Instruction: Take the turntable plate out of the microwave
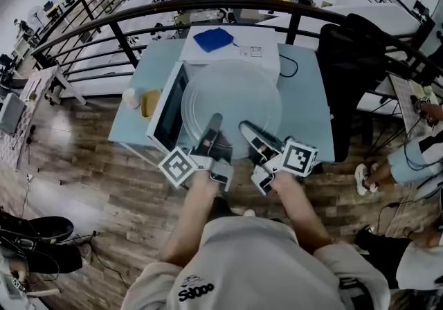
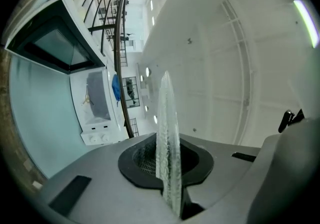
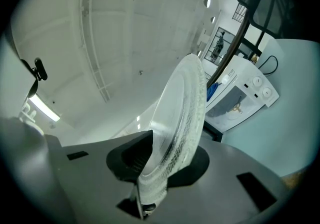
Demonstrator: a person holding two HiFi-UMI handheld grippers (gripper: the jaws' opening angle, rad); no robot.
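We hold the glass plate [image 1: 232, 104] clear of the microwave [image 1: 239, 46], gripped at its near rim by both grippers. The left gripper [image 1: 214, 122] has its jaws almost together, pinched on the plate's edge, which stands upright between them in the left gripper view. The right gripper [image 1: 247, 129] is likewise clamped on the rim, jaws only narrowly apart, and the plate leans to the right in the right gripper view. In the head view the plate hangs in the air over the microwave's front and covers much of it. The door [image 1: 165, 104] stands open at the left. The microwave sits on a pale blue table [image 1: 308, 108] with a blue cloth [image 1: 213, 39] on its top. A dark railing [image 1: 104, 25] curves behind.
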